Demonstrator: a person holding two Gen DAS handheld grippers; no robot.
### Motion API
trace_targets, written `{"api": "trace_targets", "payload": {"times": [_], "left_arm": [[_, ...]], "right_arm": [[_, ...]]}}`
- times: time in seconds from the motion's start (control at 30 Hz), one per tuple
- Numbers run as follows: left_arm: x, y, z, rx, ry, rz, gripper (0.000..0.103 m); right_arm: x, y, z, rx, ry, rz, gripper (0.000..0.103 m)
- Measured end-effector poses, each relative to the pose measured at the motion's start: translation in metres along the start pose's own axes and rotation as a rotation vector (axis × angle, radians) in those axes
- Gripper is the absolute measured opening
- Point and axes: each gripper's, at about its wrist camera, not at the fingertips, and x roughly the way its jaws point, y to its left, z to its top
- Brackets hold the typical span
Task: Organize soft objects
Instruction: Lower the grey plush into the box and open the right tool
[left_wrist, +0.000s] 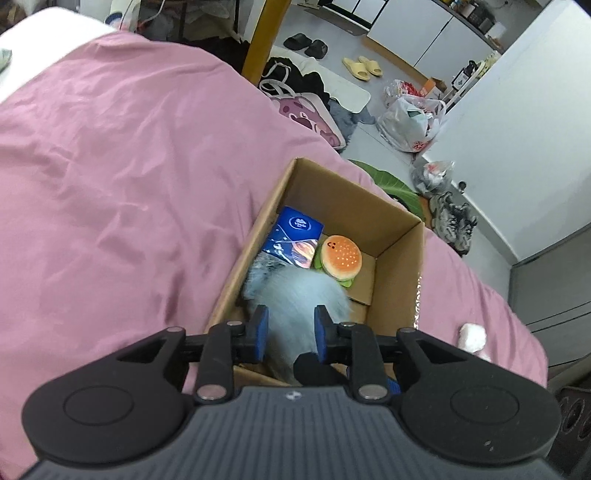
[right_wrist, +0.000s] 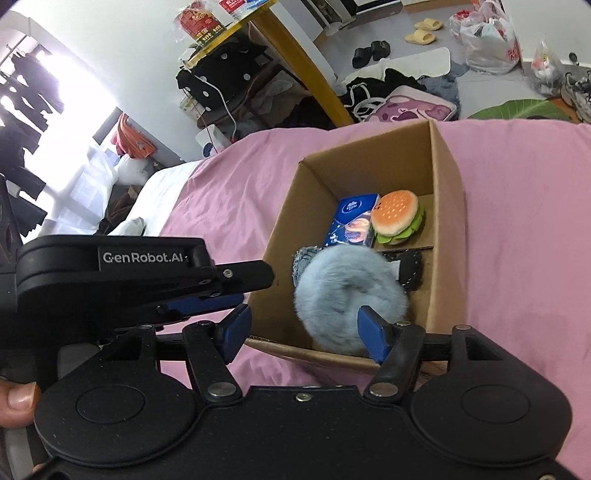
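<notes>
One fluffy blue plush (right_wrist: 351, 295) lies in the cardboard box (right_wrist: 447, 177) on the pink bed (left_wrist: 110, 184), beside a burger toy (right_wrist: 397, 216) and blue tissue pack (right_wrist: 351, 221). The left hand-held gripper (left_wrist: 291, 325) straddles it, narrowly parted, grip unclear; the right hand-held gripper (right_wrist: 304, 332) gapes wide, holding nothing.

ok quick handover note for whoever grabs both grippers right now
Left gripper: jaws part open around the fluffy blue piece; grip unclear.
Right gripper: open, holding nothing, just above the near wall of the box.
Cardboard box on the pink bedspread holds the blue piece, burger plush, blue tissue pack and a dark denim item.
Left: white soft item on the bed beside the box.
</notes>
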Motion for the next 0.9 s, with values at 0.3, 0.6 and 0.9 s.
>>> {"api": "trace_targets", "payload": {"times": [0.3,0.6,0.9], "left_arm": [[-0.019,-0.008,-0.002,0.031,-0.039,0.044,0.039],[-0.042,-0.026,-0.007,0.085,-0.094,0.05,0.071],[-0.06,-0.051,-0.015,0.156,-0.148,0.043,0.078]], "right_arm": [[-0.022,-0.008,0.007,0.014,-0.036,-0.035,0.067],[-0.051,-0.014,0.009,-0.008,-0.107,-0.097,0.088],[-0.083,-0.029,0.011,-0.008,-0.159,-0.142,0.103]]}}
